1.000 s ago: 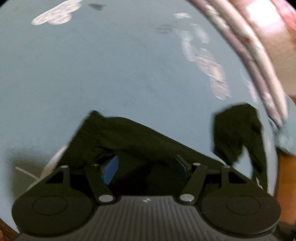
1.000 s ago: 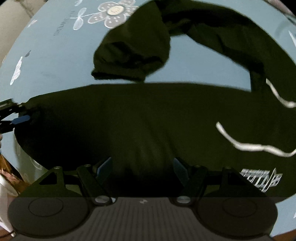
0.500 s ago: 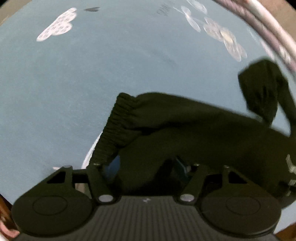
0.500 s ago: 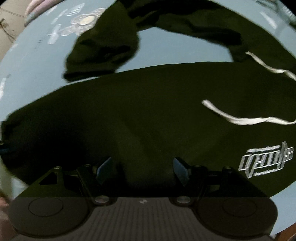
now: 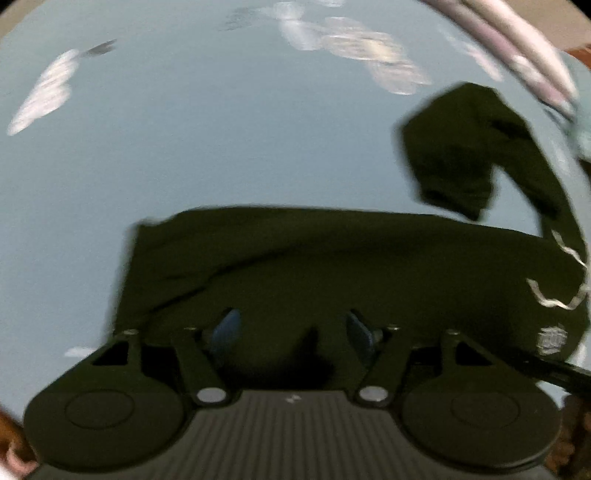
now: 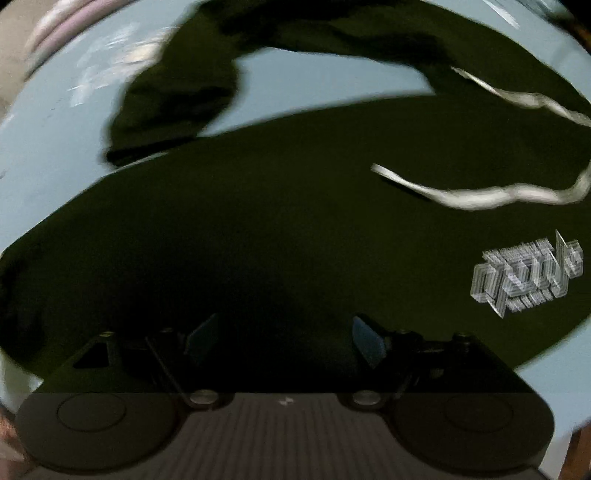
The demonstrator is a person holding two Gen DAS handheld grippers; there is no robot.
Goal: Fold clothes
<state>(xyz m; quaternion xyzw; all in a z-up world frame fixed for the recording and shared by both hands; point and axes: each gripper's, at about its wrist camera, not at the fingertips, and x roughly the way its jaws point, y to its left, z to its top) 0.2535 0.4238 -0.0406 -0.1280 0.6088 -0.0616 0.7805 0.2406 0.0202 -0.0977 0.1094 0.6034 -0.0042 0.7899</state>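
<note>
A black hoodie lies spread on a light blue sheet. My left gripper hangs just over its left part, near the straight hem edge. Its jaws are opening, and the blue pads stand apart with cloth below them, not pinched. One sleeve is folded back at the upper right. My right gripper points down at the hoodie's body. Its jaws are opening too, wide apart over flat cloth. A white drawcord and a white logo lie to the right, and the sleeve sits at the upper left.
The sheet carries pale flower prints. Pink striped bedding runs along the far right edge of the sheet. Bare sheet stretches left of and beyond the hoodie. Both views are blurred by motion.
The ribbed hem, bunched between my left fingers before, now lies flat, and the left gripper has drawn back and rolled. My right gripper has sunk nearer the hoodie's body and rolled.
</note>
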